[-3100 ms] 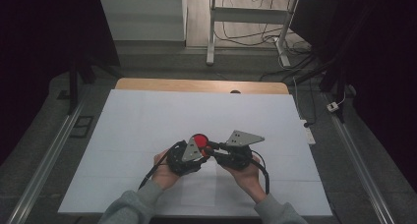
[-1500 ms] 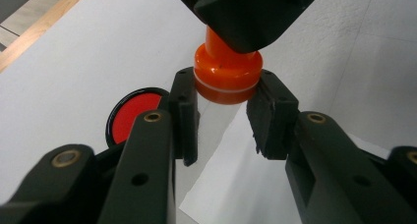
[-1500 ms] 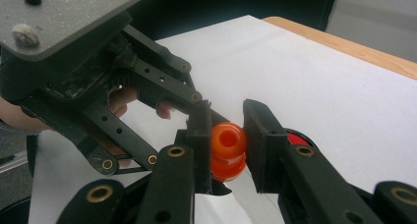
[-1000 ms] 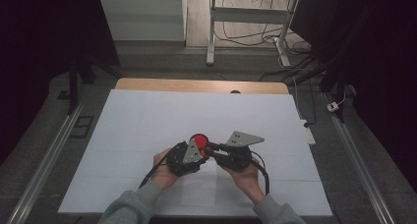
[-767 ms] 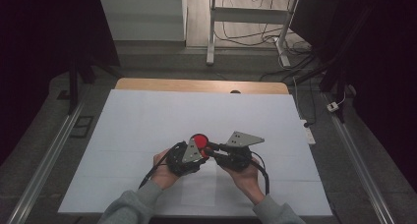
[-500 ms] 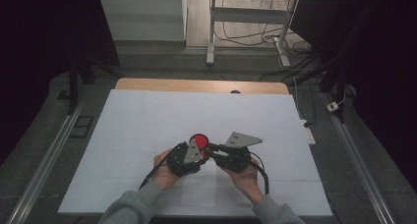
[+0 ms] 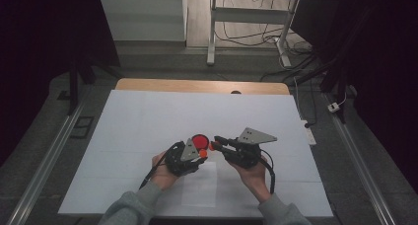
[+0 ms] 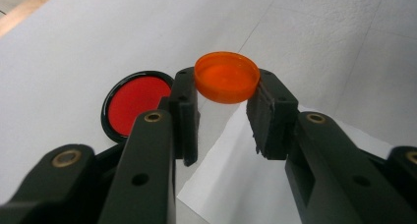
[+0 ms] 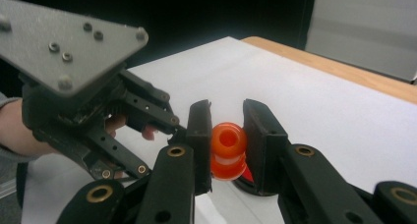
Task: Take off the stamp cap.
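In the high view both hands sit low at centre on the white table (image 7: 148,116), barely shifted from a second ago, so the work looks paused mid-handling. In the left gripper view the left gripper (image 8: 223,98) pinches an orange cap (image 8: 226,77), with a red-filled dish (image 8: 135,103) at left. In the right gripper view the right gripper (image 9: 227,135) clamps a small orange bottle (image 9: 228,150), its open mouth visible.

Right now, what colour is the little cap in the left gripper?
Orange. The cap is see-through orange, pinched by the left gripper; the left gripper view shows it best.
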Available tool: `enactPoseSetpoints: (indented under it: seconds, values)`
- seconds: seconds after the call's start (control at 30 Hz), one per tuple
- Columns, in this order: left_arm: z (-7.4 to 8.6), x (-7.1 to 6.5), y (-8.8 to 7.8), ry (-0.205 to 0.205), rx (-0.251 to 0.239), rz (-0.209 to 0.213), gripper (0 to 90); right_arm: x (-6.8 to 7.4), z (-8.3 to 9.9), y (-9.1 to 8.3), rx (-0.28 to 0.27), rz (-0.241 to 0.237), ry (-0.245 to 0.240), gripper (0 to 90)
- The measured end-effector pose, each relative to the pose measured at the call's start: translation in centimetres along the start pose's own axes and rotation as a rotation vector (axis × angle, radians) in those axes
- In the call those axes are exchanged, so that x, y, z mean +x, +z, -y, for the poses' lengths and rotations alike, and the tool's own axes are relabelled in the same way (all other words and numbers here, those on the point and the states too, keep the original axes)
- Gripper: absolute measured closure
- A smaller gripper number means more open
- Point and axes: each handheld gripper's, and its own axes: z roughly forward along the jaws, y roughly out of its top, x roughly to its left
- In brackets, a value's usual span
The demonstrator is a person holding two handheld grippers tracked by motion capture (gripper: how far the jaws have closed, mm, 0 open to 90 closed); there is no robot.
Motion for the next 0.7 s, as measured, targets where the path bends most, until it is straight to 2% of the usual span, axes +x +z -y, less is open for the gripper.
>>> enactPoseSetpoints:
  seconds: [0.43,0.7]
  values:
    - [1.1,1.7,-1.6,-0.068,-0.058,-0.003,65.2,0.1,0.1,0.2,0.007,-0.026,-0.008,73.2]
    - [1.7,2.2,-2.8,-0.075,-0.072,-0.004,65.2,-0.2,0.2,0.1,0.006,-0.025,-0.003,73.1]
